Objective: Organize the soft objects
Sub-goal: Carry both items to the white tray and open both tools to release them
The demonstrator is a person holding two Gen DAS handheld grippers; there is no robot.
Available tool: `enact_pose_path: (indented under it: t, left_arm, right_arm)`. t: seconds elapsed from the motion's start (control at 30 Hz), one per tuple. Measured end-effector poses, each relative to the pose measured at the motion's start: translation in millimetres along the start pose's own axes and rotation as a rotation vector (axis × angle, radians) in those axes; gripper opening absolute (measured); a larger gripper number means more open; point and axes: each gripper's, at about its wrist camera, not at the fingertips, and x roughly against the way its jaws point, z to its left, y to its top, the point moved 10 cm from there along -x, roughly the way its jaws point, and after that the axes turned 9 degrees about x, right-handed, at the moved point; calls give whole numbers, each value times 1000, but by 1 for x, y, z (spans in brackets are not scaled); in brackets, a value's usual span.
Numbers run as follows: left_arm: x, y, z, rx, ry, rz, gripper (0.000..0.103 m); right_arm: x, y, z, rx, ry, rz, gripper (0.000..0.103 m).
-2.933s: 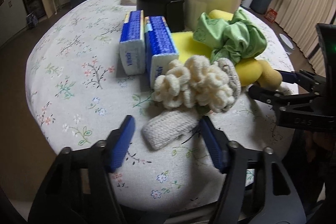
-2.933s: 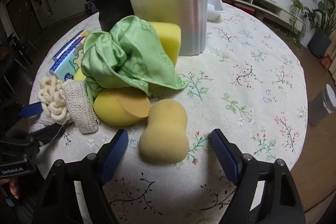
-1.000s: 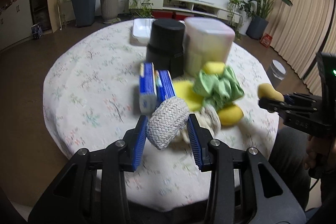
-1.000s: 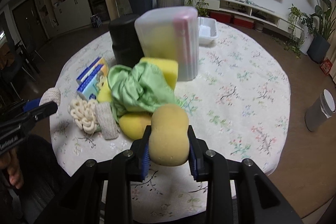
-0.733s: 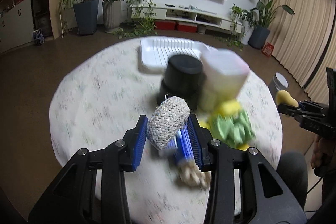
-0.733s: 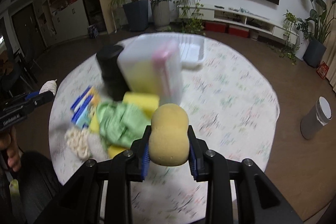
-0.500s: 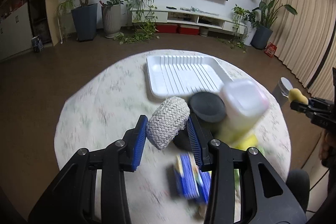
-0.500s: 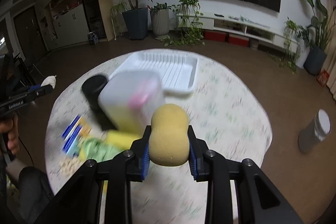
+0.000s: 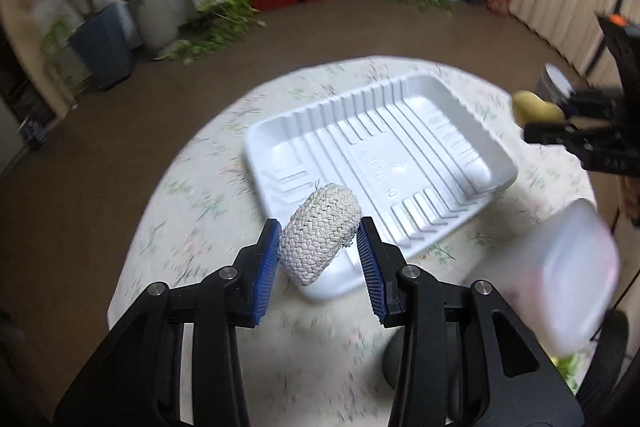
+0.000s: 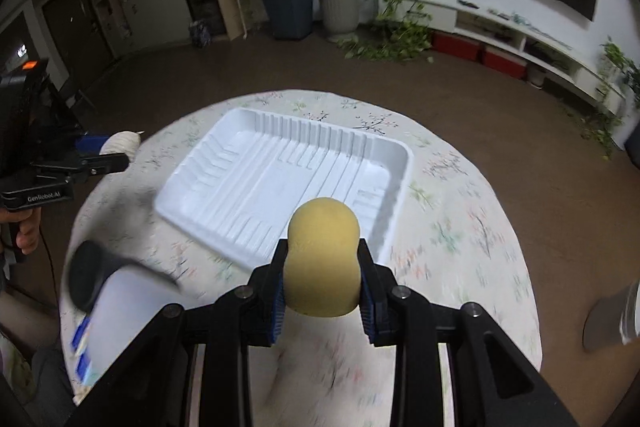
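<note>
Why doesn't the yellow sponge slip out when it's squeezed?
The sponge probably gives: it looks pinched at its waist where the right gripper clamps it, so the jaws likely sink in. It seems light, held up by that pinch alone. Released over the tray, it would likely spring back.

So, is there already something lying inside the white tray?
No, the white tray shows only its bare ribbed floor, while the yellow sponge is held in the right claw.

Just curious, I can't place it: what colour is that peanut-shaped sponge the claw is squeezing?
Mustard yellow. The sponge shows best in the right wrist view, pinched in the right claw.
</note>
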Motion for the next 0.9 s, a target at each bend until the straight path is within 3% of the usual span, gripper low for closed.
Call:
enact_pose_path:
  t: [0.27, 0.9]
  left_arm:
    - [-63, 1, -15, -68, -20, 71, 36]
    - [-96, -15, -6, -56, 6, 136, 42]
  right_arm:
    - [-67, 2, 5, 63, 19, 84, 32]
    - [-103, -9, 4, 78, 12, 132, 37]
